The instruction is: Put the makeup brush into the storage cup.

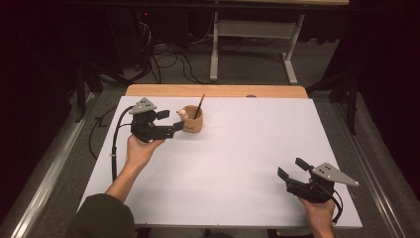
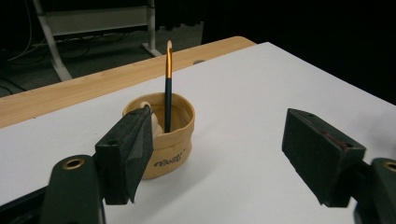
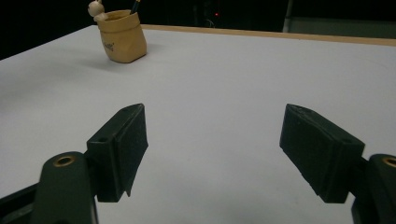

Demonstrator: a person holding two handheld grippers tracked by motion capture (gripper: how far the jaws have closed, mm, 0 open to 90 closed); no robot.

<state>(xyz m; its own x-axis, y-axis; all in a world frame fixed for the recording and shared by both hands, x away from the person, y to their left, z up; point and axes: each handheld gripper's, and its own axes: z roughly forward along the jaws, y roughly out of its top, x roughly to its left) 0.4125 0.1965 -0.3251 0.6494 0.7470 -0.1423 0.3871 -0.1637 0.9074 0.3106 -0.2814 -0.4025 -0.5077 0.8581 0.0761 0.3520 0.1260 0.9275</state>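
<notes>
I see the white worktop [image 1: 223, 168] evenly lit from above, while the room around it falls off into near black; the floor behind is dim and grainy. All three pictures are soft and slightly noisy, with a cool, low-contrast cast. In my left gripper view the tan cup [image 2: 163, 135] throws a faint, diffuse shadow toward the lower right, and the pencil [image 2: 167, 88] catches a warm highlight at its tip. The near black pads are a little blurred there and in my right gripper view, where the far cup [image 3: 122, 41] is soft too. No hard glare on the sheet.
</notes>
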